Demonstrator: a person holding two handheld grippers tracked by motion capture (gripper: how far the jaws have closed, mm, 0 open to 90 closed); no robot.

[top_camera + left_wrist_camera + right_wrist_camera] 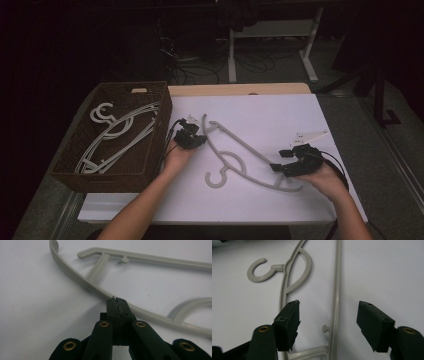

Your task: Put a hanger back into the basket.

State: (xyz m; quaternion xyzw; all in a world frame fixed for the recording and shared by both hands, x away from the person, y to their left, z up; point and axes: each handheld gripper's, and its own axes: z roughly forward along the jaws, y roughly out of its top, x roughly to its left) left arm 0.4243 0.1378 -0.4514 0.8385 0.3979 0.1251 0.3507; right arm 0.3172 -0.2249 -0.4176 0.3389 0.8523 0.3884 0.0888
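White surface point(280, 115) spans the middle of the high view, lit dimly. Brown wicker basket point(150, 150) sits at its left edge, holding several pale grey hangers point(117, 135) piled loosely.

One grey plastic hanger point(235, 162) lies flat on the surface between the two hands, right of the basket, apart from it. Its hook point(216, 178) points toward the person's side; one end is near the left hand, the other near the right.

Left tongs point(192, 137): jaws pressed together, tips just at the curved outer arm of the hanger; in the left gripper view point(117, 305) nothing is seen between them. Whether the tips touch the arm, cannot tell.

Right tongs point(280, 167): jaws spread wide. In the right gripper view point(328, 317) they straddle the hanger's straight bar point(335, 302) near its small peg point(325, 328); the left jaw overlaps the curved arm in the picture, and contact cannot be judged.

Hanger point(287, 280) is gripped by neither pair.
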